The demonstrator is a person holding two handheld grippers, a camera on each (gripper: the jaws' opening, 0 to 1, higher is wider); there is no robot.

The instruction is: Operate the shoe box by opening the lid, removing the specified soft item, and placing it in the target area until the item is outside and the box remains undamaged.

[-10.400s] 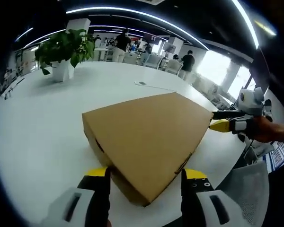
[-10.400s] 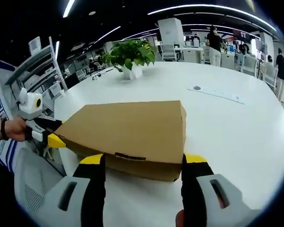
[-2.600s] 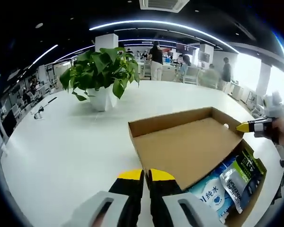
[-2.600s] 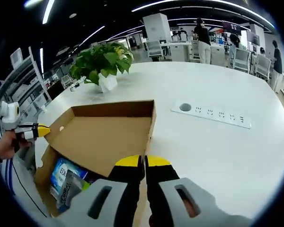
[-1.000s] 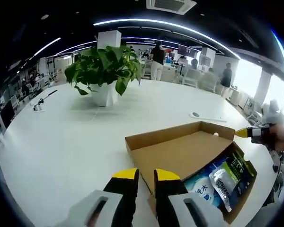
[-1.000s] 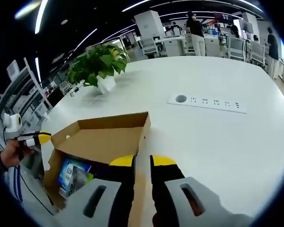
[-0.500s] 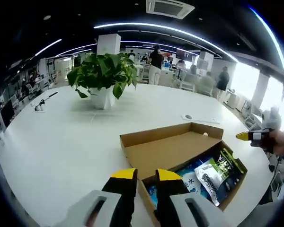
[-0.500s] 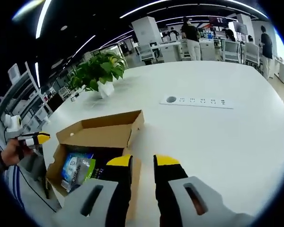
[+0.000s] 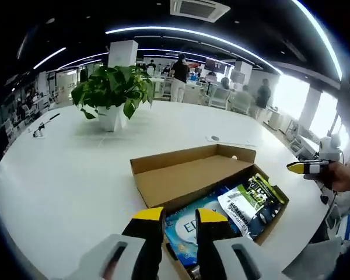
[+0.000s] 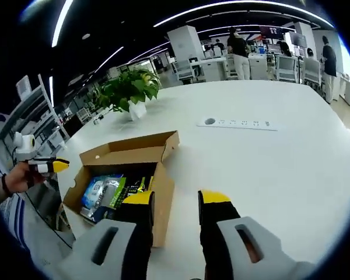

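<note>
The brown cardboard shoe box [image 9: 262, 224] [image 10: 163, 201] stands open on the white table. Its hinged lid [image 9: 186, 175] [image 10: 131, 154] leans back at the far side. Inside lie soft packets: a blue and white one [image 9: 189, 224] [image 10: 96, 189] and a green, black and white one [image 9: 251, 198] [image 10: 118, 191]. My left gripper [image 9: 179, 214] is at the box's near corner, jaws a little apart and holding nothing. My right gripper [image 10: 177, 198] stands open beside the box's end wall; it shows at the far right [image 9: 306, 168] in a hand. The left gripper [image 10: 49, 166] shows beyond the box.
A potted green plant [image 9: 111, 93] [image 10: 131, 87] stands farther back on the round white table [image 9: 58, 175] [image 10: 268, 169]. A flush socket strip [image 10: 239, 123] [image 9: 230, 140] lies past the box. Desks, chairs and standing people fill the background.
Both grippers' jaws, earlier shut on the lid's edge, have spread and let it go. The lid has swung further back, uncovering more of the packets. Both cameras have pulled back.
</note>
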